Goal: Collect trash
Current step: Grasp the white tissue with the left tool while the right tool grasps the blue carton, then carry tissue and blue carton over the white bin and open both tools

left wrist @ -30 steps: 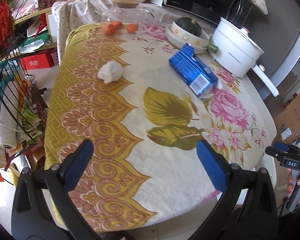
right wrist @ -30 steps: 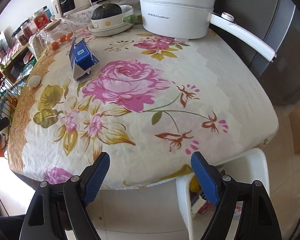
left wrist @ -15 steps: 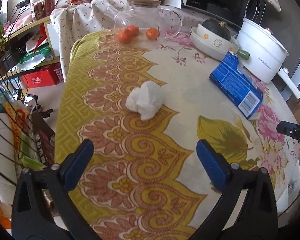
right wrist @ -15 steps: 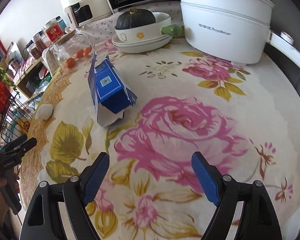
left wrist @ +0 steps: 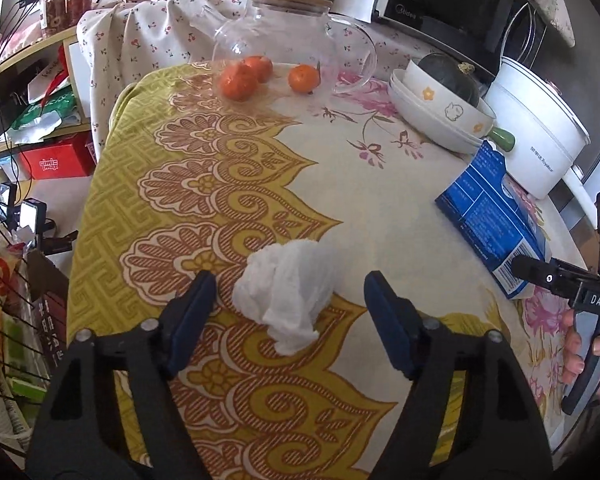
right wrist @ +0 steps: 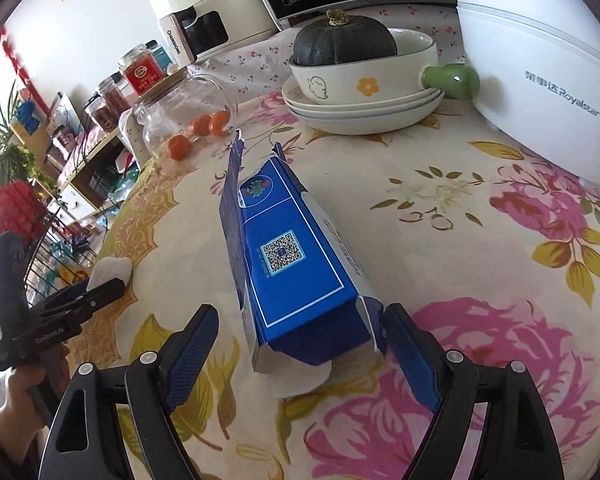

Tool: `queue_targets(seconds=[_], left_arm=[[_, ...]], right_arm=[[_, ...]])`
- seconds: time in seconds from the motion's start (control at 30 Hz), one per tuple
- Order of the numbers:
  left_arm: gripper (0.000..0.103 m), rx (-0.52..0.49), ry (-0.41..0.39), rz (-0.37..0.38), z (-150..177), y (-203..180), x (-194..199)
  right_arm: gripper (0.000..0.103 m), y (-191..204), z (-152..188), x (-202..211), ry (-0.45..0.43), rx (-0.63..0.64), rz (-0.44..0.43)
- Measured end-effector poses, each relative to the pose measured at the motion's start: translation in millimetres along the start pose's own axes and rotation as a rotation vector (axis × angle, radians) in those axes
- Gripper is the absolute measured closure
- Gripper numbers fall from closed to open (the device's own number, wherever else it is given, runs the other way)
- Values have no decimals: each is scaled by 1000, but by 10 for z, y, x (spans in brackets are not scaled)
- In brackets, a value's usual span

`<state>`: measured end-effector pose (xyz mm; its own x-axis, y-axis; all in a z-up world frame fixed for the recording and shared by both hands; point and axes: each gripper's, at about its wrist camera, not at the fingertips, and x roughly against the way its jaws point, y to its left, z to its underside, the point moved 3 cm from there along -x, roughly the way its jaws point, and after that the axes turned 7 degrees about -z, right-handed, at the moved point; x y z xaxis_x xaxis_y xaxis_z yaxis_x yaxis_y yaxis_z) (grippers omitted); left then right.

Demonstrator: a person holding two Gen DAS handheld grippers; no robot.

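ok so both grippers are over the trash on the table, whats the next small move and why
Probably finish closing the left gripper on the crumpled tissue: its jaws are closing with the tissue between them, pads not yet pressing on it. The right gripper stands open around the near end of the blue carton, one pad about touching a flap, so it could close next.

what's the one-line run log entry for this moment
left gripper: closing, crumpled tissue between jaws, no contact | right gripper: open, straddling blue carton | both items on table
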<state>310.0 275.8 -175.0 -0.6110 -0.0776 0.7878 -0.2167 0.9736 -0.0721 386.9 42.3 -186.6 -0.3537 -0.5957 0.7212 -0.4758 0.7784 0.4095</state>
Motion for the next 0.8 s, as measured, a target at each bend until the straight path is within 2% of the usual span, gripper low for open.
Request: queue_targets(seconds=[0.1,0.13,0.17,0.23,0.47,0.8], left_arm=[[52,-17,-6,-17,-2,-27,-6],[61,-25,-5,-23,2,-38,-3],[65,-30,-2,-19,10,-55,7],[69,-34,4,-17,23,-85,31],[70,-94,13,6,154,-366,278],[71,-175,16,53,472,-931,799]], right_arm=[[20,29,-21,-16,-11,-13,14],[30,40,-25,-16,-7,-16,10],[47,40,-24,-17,1,-18,-1],[52,87,-17,18,11,-8,-19],[60,278,130,416,8,85,-5],[61,240,475,1240,-7,107,67]])
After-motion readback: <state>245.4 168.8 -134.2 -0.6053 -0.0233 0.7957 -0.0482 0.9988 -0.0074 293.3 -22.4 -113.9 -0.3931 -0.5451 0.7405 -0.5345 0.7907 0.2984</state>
